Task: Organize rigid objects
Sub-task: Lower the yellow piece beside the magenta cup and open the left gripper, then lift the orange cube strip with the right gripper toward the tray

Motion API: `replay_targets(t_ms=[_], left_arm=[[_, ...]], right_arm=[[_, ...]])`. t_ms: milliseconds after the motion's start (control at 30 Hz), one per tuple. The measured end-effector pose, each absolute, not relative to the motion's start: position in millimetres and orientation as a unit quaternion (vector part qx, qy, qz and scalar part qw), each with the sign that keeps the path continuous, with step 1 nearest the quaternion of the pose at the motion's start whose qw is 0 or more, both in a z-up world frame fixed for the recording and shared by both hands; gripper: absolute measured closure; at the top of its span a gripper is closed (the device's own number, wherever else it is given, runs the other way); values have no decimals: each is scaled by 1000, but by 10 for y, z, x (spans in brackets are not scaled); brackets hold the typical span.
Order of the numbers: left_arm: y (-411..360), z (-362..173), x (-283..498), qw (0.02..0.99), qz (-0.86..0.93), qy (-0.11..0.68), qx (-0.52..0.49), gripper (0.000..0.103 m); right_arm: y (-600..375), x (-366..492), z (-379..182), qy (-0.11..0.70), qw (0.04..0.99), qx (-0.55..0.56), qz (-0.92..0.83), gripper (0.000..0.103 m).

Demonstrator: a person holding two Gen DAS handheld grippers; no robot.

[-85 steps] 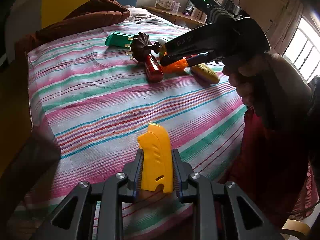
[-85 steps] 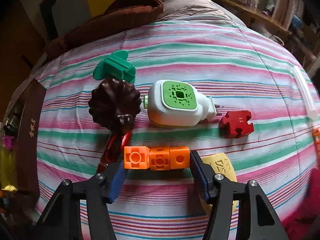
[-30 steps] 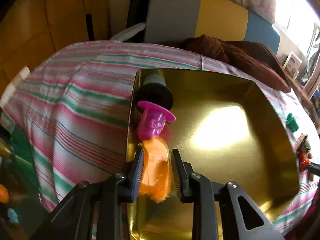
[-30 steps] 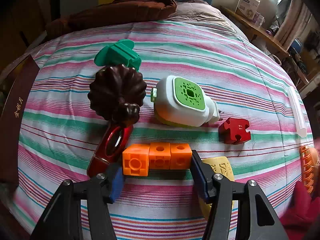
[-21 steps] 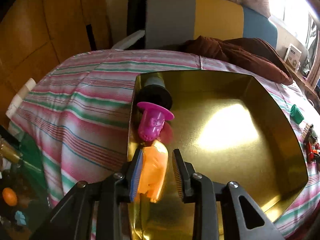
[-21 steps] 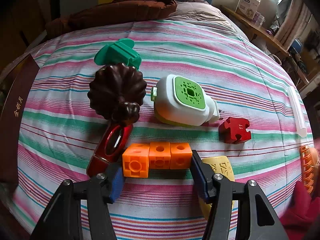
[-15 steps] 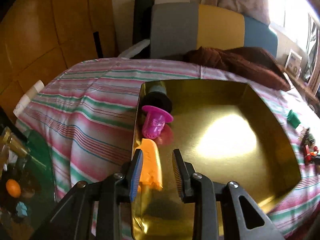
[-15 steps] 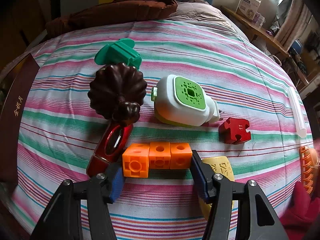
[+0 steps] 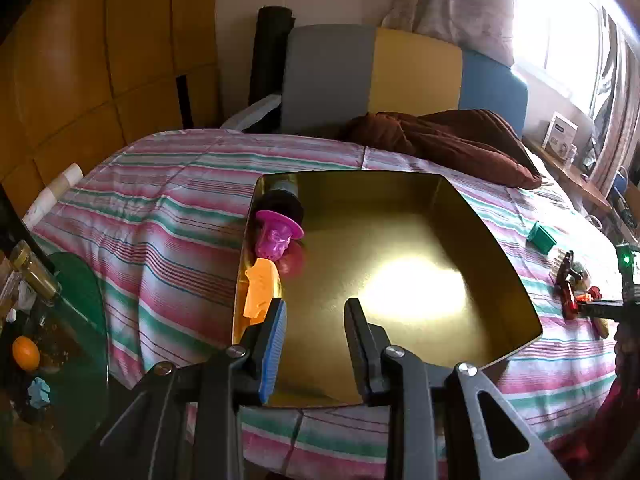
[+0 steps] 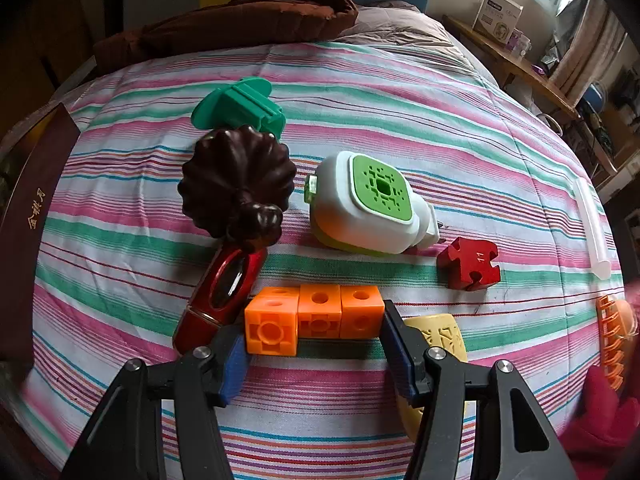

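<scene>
My left gripper (image 9: 314, 322) hangs over the near part of the gold tray (image 9: 516, 280) with its jaws spread and nothing between them. Just beyond its left finger, the yellow-orange piece (image 9: 260, 290) leans against the tray's left wall, with the magenta toy (image 9: 278, 236) behind it and a dark round object (image 9: 284, 204) in the far left corner.

My right gripper (image 10: 314, 350) sits low on the bed, its jaws parted around the row of three orange cubes (image 10: 314, 314). The fingers stand right at each end of the row, but I cannot tell whether they press on it.

Only the right wrist view shows the loose items clearly: the red clip (image 10: 222, 294) touching the cubes' left end, the dark brown fluted piece (image 10: 236, 184) above it, the green block (image 10: 240, 106) behind that, the white and green plug-in device (image 10: 368, 206), the red puzzle block (image 10: 470, 262), and a pale yellow piece (image 10: 438, 336) partly hidden by my right finger. Only the left wrist view shows the tray's inside.

Everything rests on a pink, green and white striped bedspread (image 10: 400, 92). A brown blanket (image 9: 448, 140) lies bunched by the grey, yellow and blue headboard (image 9: 400, 76), and bright windows (image 9: 568, 20) sit to the right.
</scene>
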State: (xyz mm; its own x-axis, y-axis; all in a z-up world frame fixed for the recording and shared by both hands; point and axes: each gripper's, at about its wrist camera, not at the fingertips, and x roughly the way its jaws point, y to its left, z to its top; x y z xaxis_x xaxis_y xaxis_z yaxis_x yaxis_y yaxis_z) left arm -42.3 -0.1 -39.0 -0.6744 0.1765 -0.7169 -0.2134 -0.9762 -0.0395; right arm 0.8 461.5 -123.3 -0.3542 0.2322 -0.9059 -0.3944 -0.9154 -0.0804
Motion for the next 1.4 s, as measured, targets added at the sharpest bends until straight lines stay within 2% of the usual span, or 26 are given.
replay_targets(t_ms=[667, 967, 1133, 1400], left_arm=[[32, -371, -289, 114, 914, 33, -388, 74], [-90, -339, -291, 107, 919, 22, -380, 74], [-138, -370, -291, 103, 917, 17, -384, 74], [-226, -405, -296, 96, 916, 9, -389, 74]], right_arm=[[4587, 25, -1210, 74, 193, -535, 819, 44], [4483, 246, -679, 83, 200, -472, 855, 44], [4162, 231, -368, 87, 149, -434, 884, 44], [3099, -95, -139, 51, 11, -414, 909, 44]])
